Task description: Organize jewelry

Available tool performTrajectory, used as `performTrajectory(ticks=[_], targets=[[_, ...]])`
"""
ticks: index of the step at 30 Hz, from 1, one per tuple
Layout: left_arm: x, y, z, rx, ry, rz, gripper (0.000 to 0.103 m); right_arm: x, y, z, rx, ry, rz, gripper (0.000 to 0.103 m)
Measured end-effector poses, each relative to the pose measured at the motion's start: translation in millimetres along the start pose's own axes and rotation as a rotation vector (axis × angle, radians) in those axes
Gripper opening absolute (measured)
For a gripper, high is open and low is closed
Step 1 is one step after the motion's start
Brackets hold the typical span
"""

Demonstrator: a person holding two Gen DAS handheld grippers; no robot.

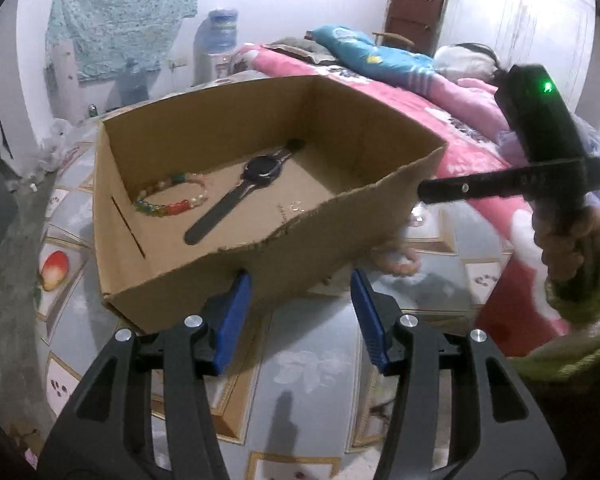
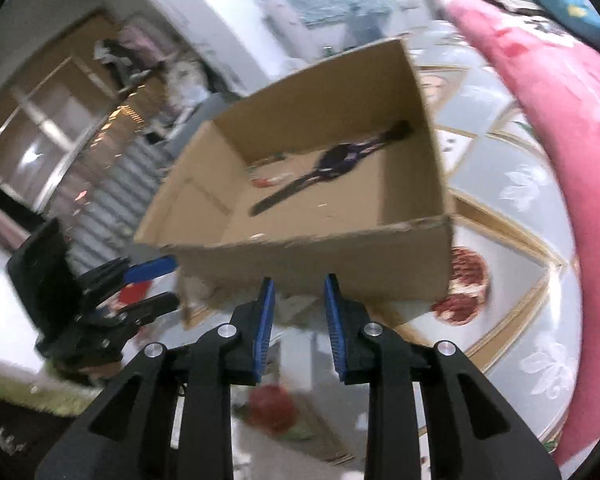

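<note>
A: Left wrist view first. Cardboard box [image 1: 260, 184] sits on the patterned cloth [image 1: 312, 364], open top, near wall torn ragged. What's inside?

B: Two things on the box floor. Beaded bracelet [image 1: 172, 200] lies toward the left wall, multicolour beads, flat. Black watch [image 1: 246, 190] just beside it, strap stretched diagonally from the near-left toward the far-right corner. They look nearly touching, can't say for sure.

A: Anything outside the box?

B: Pinkish beaded bracelet [image 1: 396, 262] on the cloth by the box's near-right corner, partly hidden by the wall.

A: Grippers?

B: Left gripper [image 1: 298, 314] has its blue pads apart, nothing between them, low in front of the near wall. Right gripper [image 1: 428, 192] comes in from the right, above the box's right corner; its fingers are edge-on from here.

A: Right wrist view?

B: Blurry. Right gripper [image 2: 299, 316] pads are apart w/ a narrower gap, nothing held, pointed at the near wall of the box [image 2: 312, 252]. Watch [image 2: 332, 164] shows on the floor toward the far wall, bracelet [image 2: 268, 180] only as a coloured smear. Left gripper [image 2: 156, 284] at left, fingers spread.

A: Room around?

B: Bare cloth in front of and right of the box. Pink blanket [image 2: 560, 128] bounds the right edge.
</note>
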State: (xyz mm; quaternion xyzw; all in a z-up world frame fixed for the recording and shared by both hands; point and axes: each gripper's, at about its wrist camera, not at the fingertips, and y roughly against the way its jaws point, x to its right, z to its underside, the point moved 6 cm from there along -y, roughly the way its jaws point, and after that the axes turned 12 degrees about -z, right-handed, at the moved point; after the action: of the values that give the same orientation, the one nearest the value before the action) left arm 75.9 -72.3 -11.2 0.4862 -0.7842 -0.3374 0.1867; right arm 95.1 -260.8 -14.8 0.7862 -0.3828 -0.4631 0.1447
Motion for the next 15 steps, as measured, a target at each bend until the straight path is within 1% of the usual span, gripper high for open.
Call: performTrajectory(ticks=[1, 5, 9, 12, 15], targets=[[-0.9, -0.7, -0.3, 0.003, 0.001, 0.001, 0.049, 2.1, 0.0, -3.4, 0.011, -0.014, -0.010, 0.026], [-2.1, -7.0, -2.7, 0.015, -0.018, -0.048, 0.049, 8.4, -2.0, -9.4, 0.061, -0.050, -0.031, 0.026], [-0.7, -10.7, -4.0, 0.025, -0.017, -0.072, 0.049, 13.1, -1.6, -6.9, 0.097, -0.072, -0.051, 0.026], [5.7, -13.6, -1.2, 0.024, -0.042, -0.086, 0.050, 9.4, -2.6, -2.0, 0.097, -0.039, -0.050, 0.026], [20.3, -22.1, 10.4, -0.014, -0.063, -0.053, 0.050, -4.0, -9.3, 12.2, 0.058, 0.050, -0.035, 0.028]])
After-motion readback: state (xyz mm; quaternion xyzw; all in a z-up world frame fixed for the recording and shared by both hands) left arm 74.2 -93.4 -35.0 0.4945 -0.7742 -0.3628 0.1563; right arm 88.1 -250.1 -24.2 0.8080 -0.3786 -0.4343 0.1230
